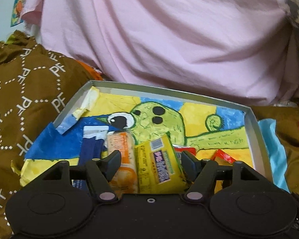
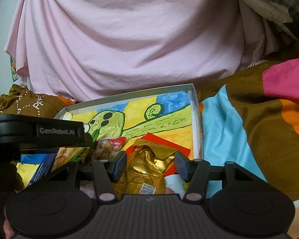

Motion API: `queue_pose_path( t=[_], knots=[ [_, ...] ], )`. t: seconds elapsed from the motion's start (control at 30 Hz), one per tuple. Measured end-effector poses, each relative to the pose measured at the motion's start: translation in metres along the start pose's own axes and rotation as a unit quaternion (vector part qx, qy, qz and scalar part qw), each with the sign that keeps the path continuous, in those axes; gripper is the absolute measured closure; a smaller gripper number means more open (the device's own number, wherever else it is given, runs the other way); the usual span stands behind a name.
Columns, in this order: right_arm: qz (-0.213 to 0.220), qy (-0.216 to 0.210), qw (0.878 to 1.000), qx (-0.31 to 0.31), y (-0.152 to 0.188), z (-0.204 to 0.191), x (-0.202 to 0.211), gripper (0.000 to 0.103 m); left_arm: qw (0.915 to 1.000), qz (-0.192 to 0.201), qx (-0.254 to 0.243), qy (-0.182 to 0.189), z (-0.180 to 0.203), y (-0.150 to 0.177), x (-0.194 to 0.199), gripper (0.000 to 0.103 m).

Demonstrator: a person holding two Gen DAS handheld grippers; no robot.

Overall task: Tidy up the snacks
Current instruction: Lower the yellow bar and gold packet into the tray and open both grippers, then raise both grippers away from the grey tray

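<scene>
A shallow box (image 1: 257,131) lined with a painted cactus sheet sits on brown patterned fabric (image 1: 20,91) before pink cloth (image 1: 149,29); left gripper (image 1: 149,159) open over the yellow packet (image 1: 159,167), right gripper (image 2: 150,164) open over the gold packet (image 2: 143,171)

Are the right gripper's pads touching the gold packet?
Apart. In the right wrist view the right gripper stands open around the gold packet, with a gap showing at each pad.
</scene>
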State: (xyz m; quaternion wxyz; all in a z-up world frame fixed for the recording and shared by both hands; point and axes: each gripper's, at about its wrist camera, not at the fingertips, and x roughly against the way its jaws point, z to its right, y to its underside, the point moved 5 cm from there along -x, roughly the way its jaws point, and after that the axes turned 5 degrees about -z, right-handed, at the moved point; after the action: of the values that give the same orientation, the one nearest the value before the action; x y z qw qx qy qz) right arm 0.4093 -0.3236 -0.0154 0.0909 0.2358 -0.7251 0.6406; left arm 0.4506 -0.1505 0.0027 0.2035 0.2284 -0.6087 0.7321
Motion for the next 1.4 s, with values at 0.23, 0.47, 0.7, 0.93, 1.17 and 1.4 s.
queue_pose_path(
  t=[0.23,0.47,0.7,0.93,1.17,1.4],
  knots=[
    [0.013,0.007,1.0,0.003,-0.002,-0.003,0.007,0.017,0.9993,0.025,0.023,-0.013,-0.02,-0.005,0.021,0.009],
    [0.039,0.017,0.999,0.003,-0.007,-0.01,0.025,0.002,0.9971,0.048,0.045,-0.037,-0.052,-0.009,0.052,0.001],
    [0.072,0.026,0.997,0.02,-0.008,-0.029,0.051,0.0,0.9948,0.061,0.056,-0.06,-0.091,-0.003,0.09,0.001],
    [0.092,0.015,0.994,0.056,0.0,-0.057,0.08,0.0,0.9931,0.054,0.059,-0.086,-0.132,0.015,0.126,0.001],
    [0.102,-0.019,0.989,0.106,0.011,-0.096,0.11,0.0,0.9923,0.043,0.058,-0.101,-0.161,0.042,0.158,0.001],
    [0.079,-0.047,0.984,0.151,0.034,-0.134,0.126,0.0,0.9929,0.03,0.048,-0.105,-0.178,0.071,0.182,0.001]
  ],
)
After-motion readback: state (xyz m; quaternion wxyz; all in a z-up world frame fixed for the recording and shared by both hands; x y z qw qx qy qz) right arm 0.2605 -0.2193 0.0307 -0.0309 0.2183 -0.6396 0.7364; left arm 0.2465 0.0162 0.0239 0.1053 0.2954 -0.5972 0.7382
